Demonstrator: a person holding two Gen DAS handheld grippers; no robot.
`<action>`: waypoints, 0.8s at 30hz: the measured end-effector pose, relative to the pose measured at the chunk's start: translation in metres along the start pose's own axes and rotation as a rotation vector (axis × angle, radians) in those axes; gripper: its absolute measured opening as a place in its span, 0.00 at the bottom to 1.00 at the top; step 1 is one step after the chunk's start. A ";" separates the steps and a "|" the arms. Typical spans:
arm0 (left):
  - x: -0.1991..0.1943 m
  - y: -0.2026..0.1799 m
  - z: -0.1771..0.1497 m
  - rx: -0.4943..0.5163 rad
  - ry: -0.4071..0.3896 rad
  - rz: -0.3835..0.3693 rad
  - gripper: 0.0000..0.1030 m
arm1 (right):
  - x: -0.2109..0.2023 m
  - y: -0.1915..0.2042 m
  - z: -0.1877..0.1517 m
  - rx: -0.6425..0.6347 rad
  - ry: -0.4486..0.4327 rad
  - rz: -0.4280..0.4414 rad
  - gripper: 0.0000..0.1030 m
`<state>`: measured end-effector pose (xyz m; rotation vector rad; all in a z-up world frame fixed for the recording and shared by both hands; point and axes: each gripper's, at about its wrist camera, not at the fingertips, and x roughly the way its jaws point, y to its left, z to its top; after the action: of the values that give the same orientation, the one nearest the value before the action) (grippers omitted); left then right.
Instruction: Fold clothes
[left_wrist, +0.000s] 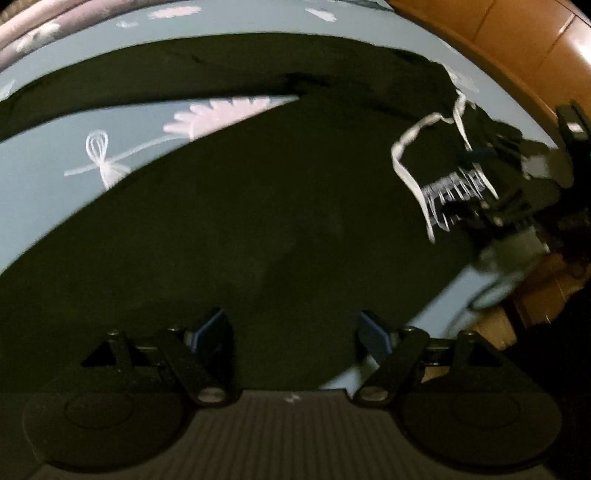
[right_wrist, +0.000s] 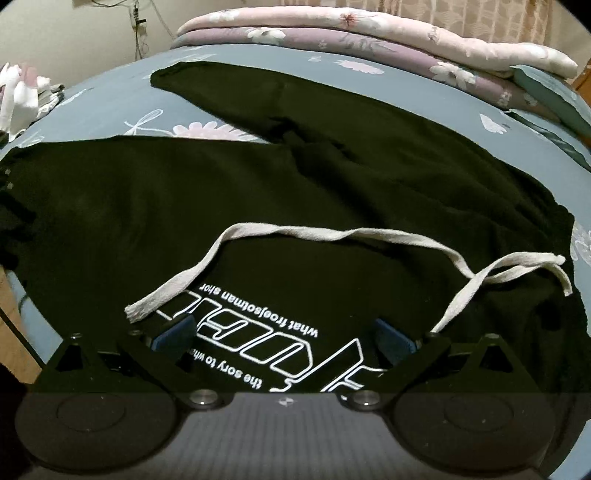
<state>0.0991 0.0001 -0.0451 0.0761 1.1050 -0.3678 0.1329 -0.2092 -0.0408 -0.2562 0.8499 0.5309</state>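
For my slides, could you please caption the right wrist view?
Open right gripper over black pants with white drawstring on floral bedsheet.

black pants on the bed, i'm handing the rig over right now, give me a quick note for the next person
Left gripper: open, empty, over plain black fabric.
Right gripper: open, empty, over the white printed lettering near the waist.
Black pants: spread on the blue floral sheet, legs apart in a V, white drawstring loose on top.
Folded quilts sit at the far edge.
Done: pants laid out; no fold visible.
Left: grip the garment and make all folds, probably one leg over the other first.
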 end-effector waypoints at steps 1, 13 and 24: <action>0.004 0.001 0.000 -0.012 0.009 -0.010 0.76 | -0.001 -0.001 0.002 0.001 -0.005 -0.003 1.00; 0.010 0.009 -0.008 -0.124 0.111 0.033 0.79 | -0.001 -0.070 0.022 0.313 -0.160 0.025 1.00; 0.001 0.019 -0.013 -0.239 0.102 0.174 0.79 | 0.067 -0.092 0.067 0.300 -0.112 0.004 1.00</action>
<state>0.0945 0.0206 -0.0544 -0.0208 1.2258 -0.0751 0.2621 -0.2350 -0.0492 0.0489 0.8094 0.4110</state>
